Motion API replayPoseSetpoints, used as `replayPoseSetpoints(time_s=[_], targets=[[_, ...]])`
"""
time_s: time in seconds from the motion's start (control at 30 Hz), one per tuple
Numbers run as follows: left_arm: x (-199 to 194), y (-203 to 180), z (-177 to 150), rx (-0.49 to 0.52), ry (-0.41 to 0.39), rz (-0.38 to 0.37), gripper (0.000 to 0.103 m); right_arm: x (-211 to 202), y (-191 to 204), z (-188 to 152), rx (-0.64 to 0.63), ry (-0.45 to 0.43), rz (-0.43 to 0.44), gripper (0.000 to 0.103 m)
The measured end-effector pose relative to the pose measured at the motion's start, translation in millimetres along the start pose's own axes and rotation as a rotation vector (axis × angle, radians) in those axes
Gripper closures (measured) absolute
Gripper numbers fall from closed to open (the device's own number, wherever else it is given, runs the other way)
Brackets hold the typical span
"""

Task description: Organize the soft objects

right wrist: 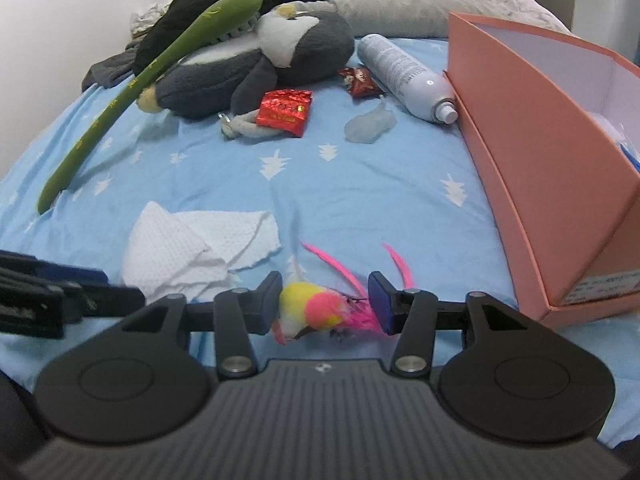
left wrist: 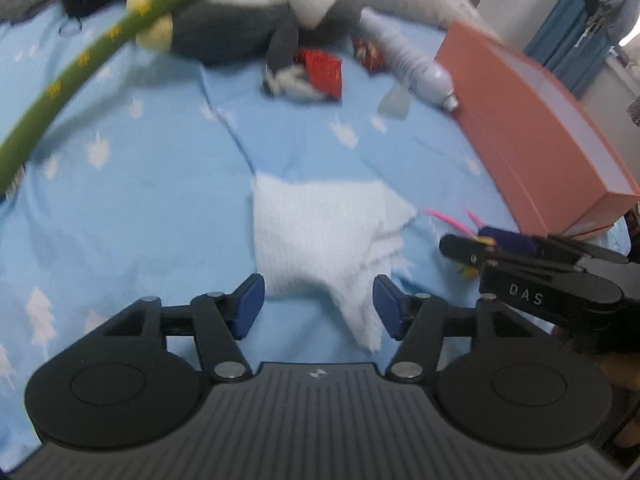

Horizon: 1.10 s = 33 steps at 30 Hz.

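Observation:
A white waffle cloth lies crumpled on the blue bed sheet. My left gripper stands open over its near corner, with the pads on either side and not pressing it. In the right wrist view the same cloth lies left of a yellow and pink feather toy. The toy rests on the sheet between the pads of my right gripper, which is open. An open salmon box stands to the right.
A grey penguin plush, a long green plush, a white spray can, red packets and a translucent cap lie further back. Dark clothes and a grey blanket are beyond them.

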State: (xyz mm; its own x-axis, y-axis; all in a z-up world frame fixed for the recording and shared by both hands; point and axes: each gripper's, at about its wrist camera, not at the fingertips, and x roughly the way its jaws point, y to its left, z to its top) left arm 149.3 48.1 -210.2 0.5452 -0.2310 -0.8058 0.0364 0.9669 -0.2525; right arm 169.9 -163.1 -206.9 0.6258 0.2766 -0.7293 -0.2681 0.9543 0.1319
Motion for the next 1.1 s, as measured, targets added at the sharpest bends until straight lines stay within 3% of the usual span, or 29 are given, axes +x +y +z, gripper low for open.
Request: replayPoseSetpoints(time_s=[0.03, 0.23, 0.47, 0.57, 0.67, 0.73, 0.93, 1.1], targets=[[-1, 1, 1, 0.006, -0.010, 0.003, 0.036, -2, -2, 0, 0.022, 0.002, -0.001, 0.042], [15, 14, 12, -0.020, -0.032, 0.007, 0.036, -21, -14, -3, 0.190, 0.003, -0.007, 0.041], [33, 13, 19, 0.025, -0.036, 0.021, 0.037, -18, -19, -10, 0.346, 0.082, 0.039, 0.042], [36, 12, 18, 0.026, -0.030, 0.013, 0.039, -12, -22, -11, 0.386, 0.100, 0.044, 0.047], [39, 8, 15, 0.037, -0.016, 0.009, 0.047, -9, -22, -10, 0.391, 0.096, 0.062, 0.056], [39, 5, 13, 0.049, -0.014, 0.007, 0.058, -6, -21, -10, 0.394, 0.100, 0.070, 0.062], [37, -2, 11, 0.044, -0.019, -0.006, 0.082, -2, -18, -10, 0.372, 0.098, 0.096, 0.067], [30, -9, 9, 0.058, -0.037, 0.018, 0.085, -6, -13, -8, 0.317, 0.088, 0.106, 0.068]])
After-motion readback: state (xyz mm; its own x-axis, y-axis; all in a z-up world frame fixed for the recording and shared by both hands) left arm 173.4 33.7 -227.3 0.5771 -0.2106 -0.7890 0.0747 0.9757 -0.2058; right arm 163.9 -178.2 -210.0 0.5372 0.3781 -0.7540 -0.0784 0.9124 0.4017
